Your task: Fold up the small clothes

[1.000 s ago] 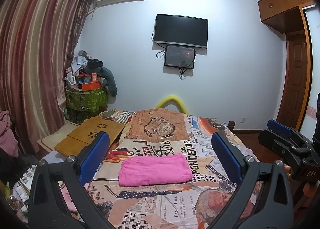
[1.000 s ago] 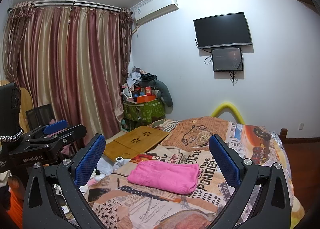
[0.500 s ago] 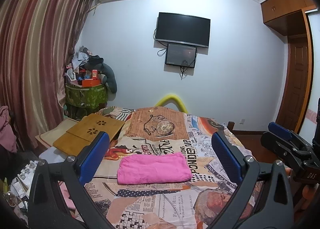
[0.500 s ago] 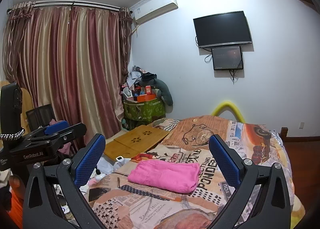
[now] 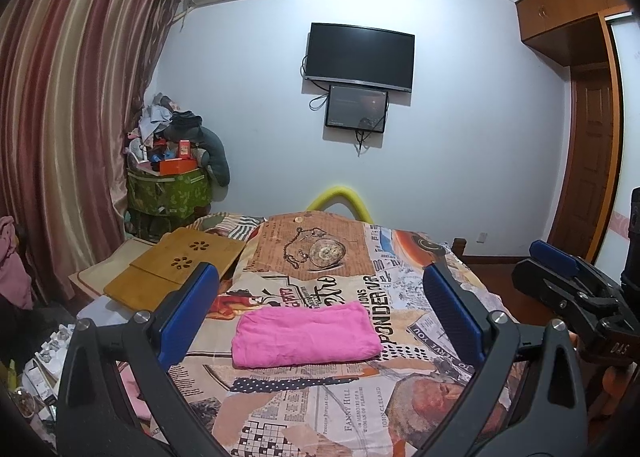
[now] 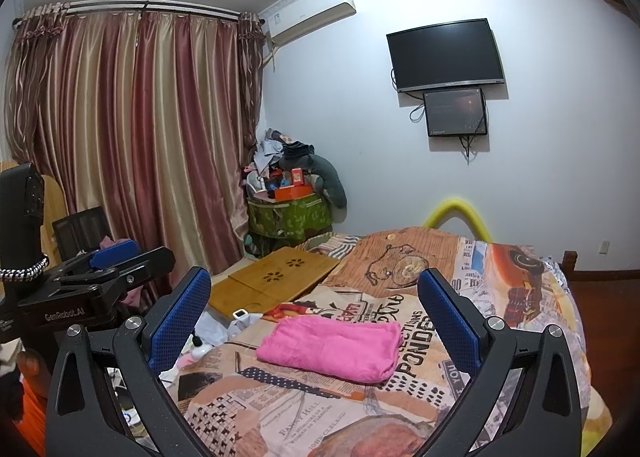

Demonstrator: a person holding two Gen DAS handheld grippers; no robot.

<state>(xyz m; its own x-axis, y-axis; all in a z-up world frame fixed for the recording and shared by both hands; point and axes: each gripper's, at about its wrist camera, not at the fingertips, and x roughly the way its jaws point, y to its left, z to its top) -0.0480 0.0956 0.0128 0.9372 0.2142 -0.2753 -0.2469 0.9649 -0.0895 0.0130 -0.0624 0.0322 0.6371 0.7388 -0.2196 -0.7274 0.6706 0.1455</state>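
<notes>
Left wrist view: the left gripper (image 5: 320, 317) is held above the bed (image 5: 320, 409), jaws spread wide with nothing between them, its blue pads (image 5: 188, 313) at 9 and 3 o'clock of a folded pink cloth (image 5: 306, 333). That cloth lies flat on the newspaper-print bedspread near frame centre, apart from both pads. At 3 o'clock the right gripper (image 5: 576, 289) enters from the edge, clear of the bed; from this side its jaw state cannot be told. A wooden lap tray (image 5: 176, 273) rests at 10 o'clock on the bed's edge, a television (image 5: 359, 56) hangs at 12 o'clock, and curtains (image 5: 68, 117) fill 9 to 11 o'clock. Right wrist view: the right gripper (image 6: 316, 317) likewise stands wide open and empty, with the cloth (image 6: 332, 347) just below centre between the lines of its fingers (image 6: 448, 321), touching neither. The left gripper (image 6: 108, 277) shows at 9 o'clock, off the bed; the tray (image 6: 276, 281) lies at 11 o'clock of the cloth.
</notes>
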